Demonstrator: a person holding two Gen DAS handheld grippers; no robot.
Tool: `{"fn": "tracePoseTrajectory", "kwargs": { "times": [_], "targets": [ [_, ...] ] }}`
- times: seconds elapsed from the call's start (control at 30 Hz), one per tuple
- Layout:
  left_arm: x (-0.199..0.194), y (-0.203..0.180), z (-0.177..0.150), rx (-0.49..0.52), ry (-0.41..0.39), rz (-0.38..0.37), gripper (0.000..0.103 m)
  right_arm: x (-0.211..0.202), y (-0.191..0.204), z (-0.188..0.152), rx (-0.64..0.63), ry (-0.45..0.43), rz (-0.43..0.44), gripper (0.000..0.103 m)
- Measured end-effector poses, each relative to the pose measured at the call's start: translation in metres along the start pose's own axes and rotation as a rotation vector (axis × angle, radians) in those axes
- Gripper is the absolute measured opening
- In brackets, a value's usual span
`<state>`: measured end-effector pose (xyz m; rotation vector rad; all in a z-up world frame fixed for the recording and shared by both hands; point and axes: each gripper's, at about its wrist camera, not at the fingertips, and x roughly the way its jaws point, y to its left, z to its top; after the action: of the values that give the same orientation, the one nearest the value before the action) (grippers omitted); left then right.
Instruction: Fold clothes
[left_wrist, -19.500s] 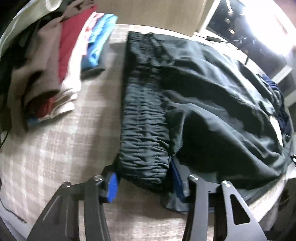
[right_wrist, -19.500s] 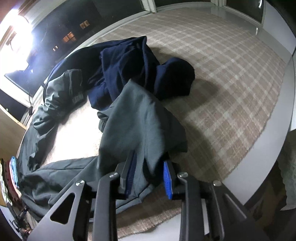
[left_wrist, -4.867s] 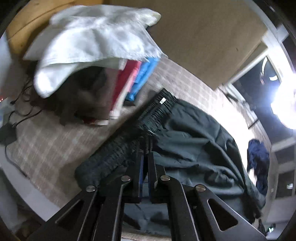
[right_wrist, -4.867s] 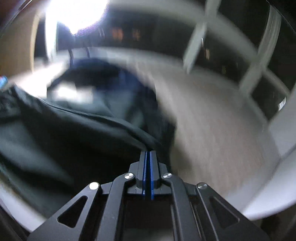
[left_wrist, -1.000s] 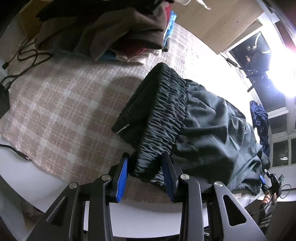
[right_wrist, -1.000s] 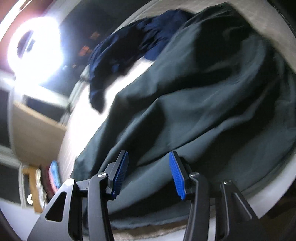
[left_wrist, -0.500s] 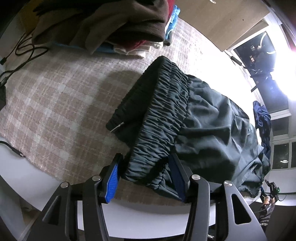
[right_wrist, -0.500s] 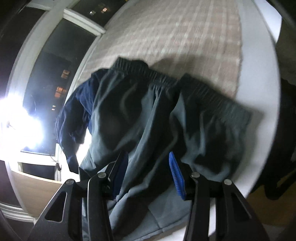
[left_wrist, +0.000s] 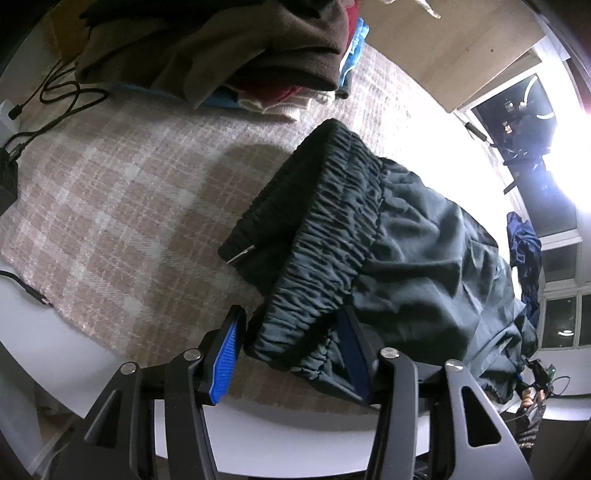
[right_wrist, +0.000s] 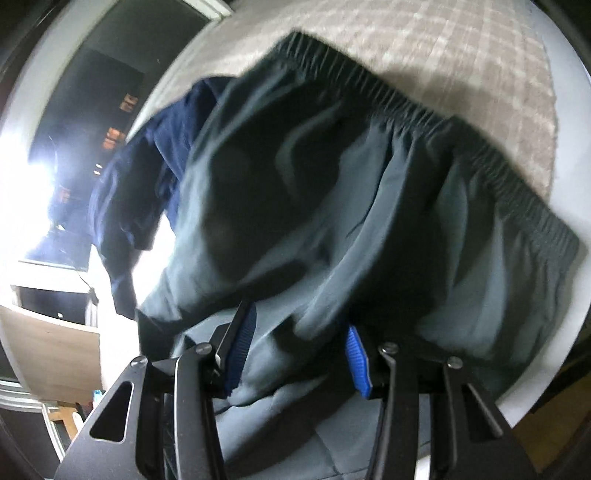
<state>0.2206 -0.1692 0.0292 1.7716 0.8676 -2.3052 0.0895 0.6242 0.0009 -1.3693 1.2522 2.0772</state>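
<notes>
Left wrist view shows the left tongs (left_wrist: 291, 350) closing around the gathered elastic waistband (left_wrist: 325, 236) of the dark trousers (left_wrist: 424, 266), which lie on the checked cloth (left_wrist: 110, 206) over the counter (left_wrist: 277, 435); the blue pads do not yet press the band. The right tongs (right_wrist: 299, 350) stand parted over the smooth, slippery fabric near the ribbed trouser cuffs (right_wrist: 480, 147), gripping nothing. For a clean fold, take a full bite of the thick band, seize both cuffs together, and lift evenly, as this thin cloth slides and creases readily.
</notes>
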Motion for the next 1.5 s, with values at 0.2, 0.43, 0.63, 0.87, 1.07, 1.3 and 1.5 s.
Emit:
{"fn": "tracePoseTrajectory", "kwargs": {
  "times": [0.2, 0.43, 0.63, 0.87, 1.07, 1.3, 1.5],
  "targets": [
    [-0.023, -0.001, 0.0, 0.008, -0.097, -0.052, 0.012, -0.023, 0.008, 0.003, -0.057, -0.073, 0.076, 0.004],
    [-0.044, -0.013, 0.014, 0.074, -0.149, -0.067, 0.01, -0.069, 0.035, 0.012, -0.115, -0.15, 0.197, 0.003],
    [-0.055, -0.043, 0.045, 0.19, -0.201, -0.001, 0.01, -0.1, 0.068, 0.015, -0.154, -0.168, 0.288, 0.002],
    [-0.021, -0.015, 0.039, 0.206, -0.115, 0.124, 0.011, -0.141, 0.044, 0.001, -0.177, -0.222, 0.201, 0.002],
    [-0.009, -0.01, 0.029, 0.231, -0.079, 0.151, 0.015, -0.089, -0.006, 0.0, -0.159, -0.128, -0.033, 0.002],
    [-0.044, -0.023, 0.018, 0.292, -0.062, 0.225, 0.015, -0.097, -0.043, -0.007, -0.089, -0.039, 0.081, 0.028],
    [-0.079, -0.087, -0.002, 0.442, -0.105, 0.256, 0.028, -0.13, -0.073, 0.0, -0.082, -0.119, 0.133, 0.034]
  ]
}}
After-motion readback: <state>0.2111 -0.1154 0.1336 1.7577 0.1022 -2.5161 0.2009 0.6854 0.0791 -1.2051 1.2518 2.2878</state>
